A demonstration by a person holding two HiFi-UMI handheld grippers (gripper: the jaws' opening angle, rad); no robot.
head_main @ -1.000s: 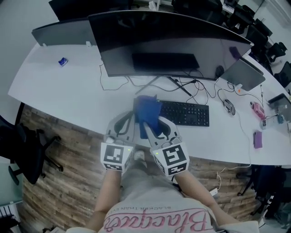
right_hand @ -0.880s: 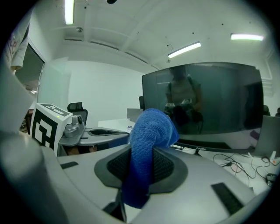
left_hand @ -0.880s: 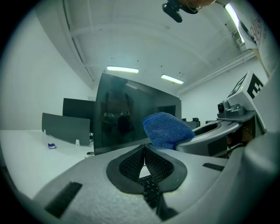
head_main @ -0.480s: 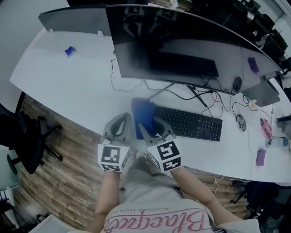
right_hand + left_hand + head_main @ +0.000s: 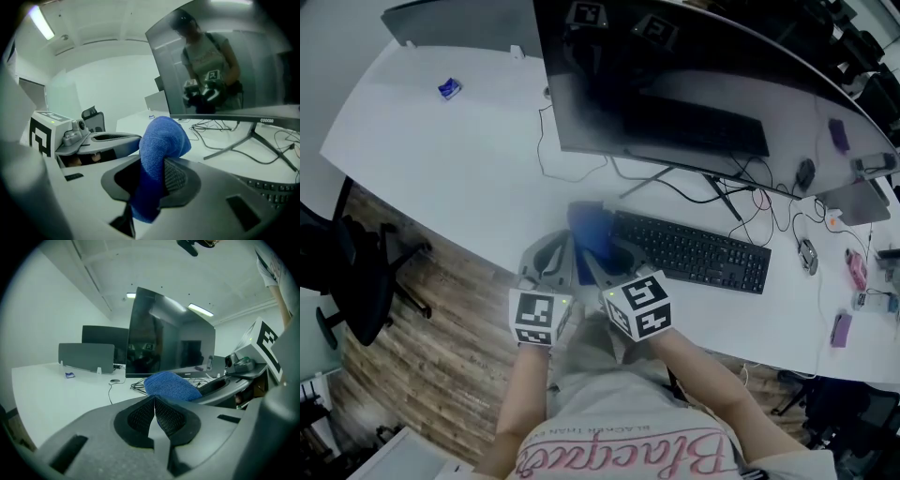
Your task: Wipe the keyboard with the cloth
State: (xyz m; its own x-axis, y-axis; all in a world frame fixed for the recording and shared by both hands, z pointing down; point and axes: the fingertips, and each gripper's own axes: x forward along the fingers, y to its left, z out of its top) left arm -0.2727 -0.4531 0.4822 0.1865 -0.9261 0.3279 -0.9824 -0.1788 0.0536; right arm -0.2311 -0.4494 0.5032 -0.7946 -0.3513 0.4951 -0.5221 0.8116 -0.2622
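The right tongs [image 5: 151,185] clamp a blue cloth [image 5: 161,138], holding it over the white counter [image 5: 459,169] just at the left end of the black keyboard [image 5: 694,251]. The left tongs [image 5: 154,411] are pressed together with nothing between them, close beside the right

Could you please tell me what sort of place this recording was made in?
Most likely an open-plan office or computer lab: a long white desk carries a large monitor and a black keyboard, and a black office chair stands on the wood-look floor.
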